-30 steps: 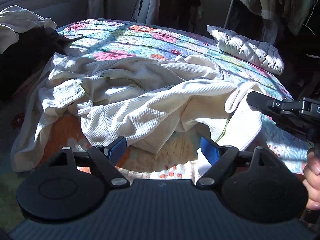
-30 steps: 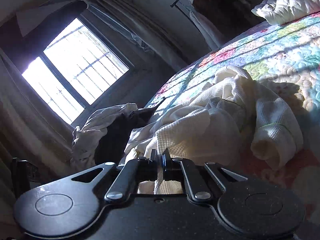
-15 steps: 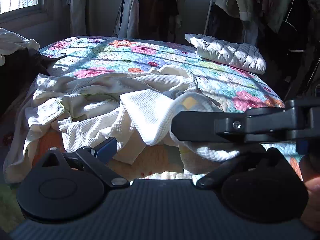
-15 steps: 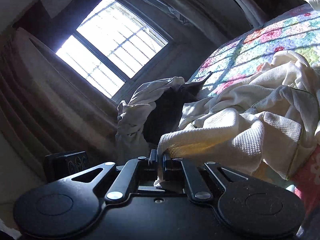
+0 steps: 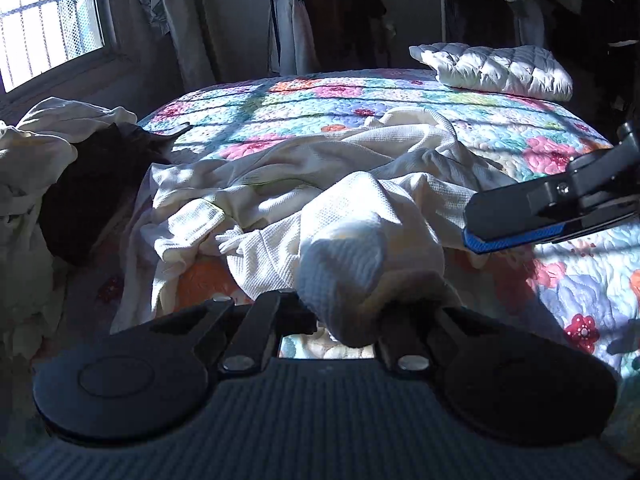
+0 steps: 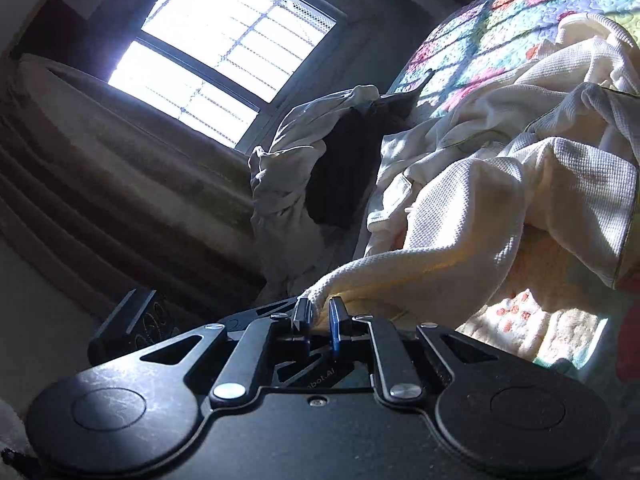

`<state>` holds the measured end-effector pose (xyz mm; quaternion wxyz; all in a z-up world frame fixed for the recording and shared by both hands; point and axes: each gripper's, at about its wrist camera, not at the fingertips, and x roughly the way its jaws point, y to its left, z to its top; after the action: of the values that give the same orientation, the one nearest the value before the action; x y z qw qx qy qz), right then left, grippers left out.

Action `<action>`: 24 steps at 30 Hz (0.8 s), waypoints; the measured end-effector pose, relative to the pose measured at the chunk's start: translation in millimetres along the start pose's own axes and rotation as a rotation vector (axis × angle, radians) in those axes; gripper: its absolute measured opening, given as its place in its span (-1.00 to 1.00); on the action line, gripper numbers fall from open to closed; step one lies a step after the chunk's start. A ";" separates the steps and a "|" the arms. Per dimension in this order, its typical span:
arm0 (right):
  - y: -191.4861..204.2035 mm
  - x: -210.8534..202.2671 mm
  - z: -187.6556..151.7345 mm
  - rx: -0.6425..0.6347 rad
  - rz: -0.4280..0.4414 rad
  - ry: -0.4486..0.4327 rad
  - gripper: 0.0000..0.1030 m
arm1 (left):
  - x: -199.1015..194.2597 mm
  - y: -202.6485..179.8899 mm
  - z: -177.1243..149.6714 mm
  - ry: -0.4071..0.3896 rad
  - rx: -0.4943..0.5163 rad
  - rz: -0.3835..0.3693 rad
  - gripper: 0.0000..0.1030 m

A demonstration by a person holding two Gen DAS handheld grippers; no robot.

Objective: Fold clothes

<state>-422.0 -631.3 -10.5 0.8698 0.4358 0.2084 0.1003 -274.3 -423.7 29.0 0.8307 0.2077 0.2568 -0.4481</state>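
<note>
The cream waffle-knit garment [image 5: 372, 216] looked soft and limp, best held by its edges. The left gripper [image 5: 344, 316] clamped a bunched fold. The right gripper [image 6: 318, 316] pinched a hem between nearly closed fingers.

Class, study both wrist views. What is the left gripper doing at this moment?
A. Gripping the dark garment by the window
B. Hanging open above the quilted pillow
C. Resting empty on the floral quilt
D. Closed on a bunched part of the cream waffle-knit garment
D: in the left wrist view the left gripper has a bunched wad of the cream waffle-knit garment pinched between its fingers.
</note>
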 end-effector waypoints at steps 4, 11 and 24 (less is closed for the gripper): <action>-18.0 -14.8 5.2 0.005 -0.131 -0.082 0.11 | -26.9 51.9 0.7 0.012 -0.051 0.197 -0.86; -62.1 0.9 0.1 0.115 -0.315 -0.129 0.14 | -65.0 133.4 -25.7 0.142 -0.293 0.639 -0.86; -81.5 35.9 4.7 0.138 -0.369 -0.098 0.30 | -7.4 103.3 -1.8 0.178 -0.343 0.405 0.46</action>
<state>-388.4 -670.7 -83.1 0.8507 0.4530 0.2487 -0.0963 -190.2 -365.0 44.0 0.9005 0.1498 0.3541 -0.2031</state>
